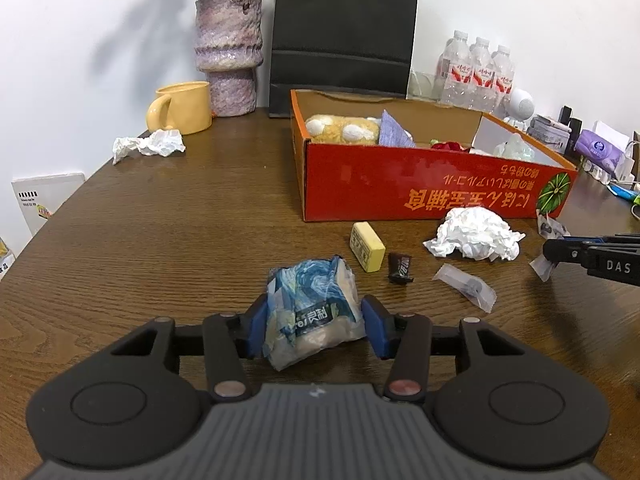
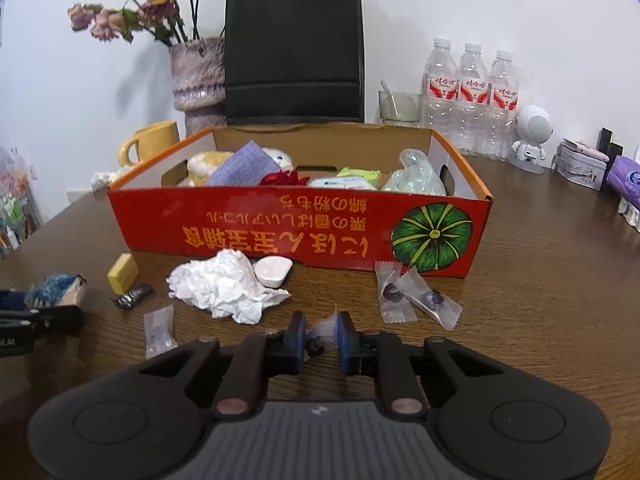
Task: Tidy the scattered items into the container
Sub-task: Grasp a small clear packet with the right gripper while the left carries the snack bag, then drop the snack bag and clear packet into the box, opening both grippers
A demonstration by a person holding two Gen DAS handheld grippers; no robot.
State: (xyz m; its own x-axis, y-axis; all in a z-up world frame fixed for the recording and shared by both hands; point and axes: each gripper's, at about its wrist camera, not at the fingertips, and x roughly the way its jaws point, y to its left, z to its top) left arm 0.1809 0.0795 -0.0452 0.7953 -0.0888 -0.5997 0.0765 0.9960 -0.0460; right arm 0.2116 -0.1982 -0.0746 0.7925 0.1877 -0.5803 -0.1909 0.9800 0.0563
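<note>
My left gripper is shut on a blue-printed tissue pack, one blue pad on each side, low over the brown table. My right gripper is shut on a clear-wrapped candy, whose wrapper corner sticks up between the pads. The red cardboard box stands just beyond with several items inside. On the table before it lie crumpled white tissue, a white oval case, a yellow block, a dark chocolate bar, one clear candy and two more candies.
Another crumpled tissue lies near the yellow mug. A vase, a black paper bag and water bottles line the wall. A white speaker figure and a purple pack sit at the right.
</note>
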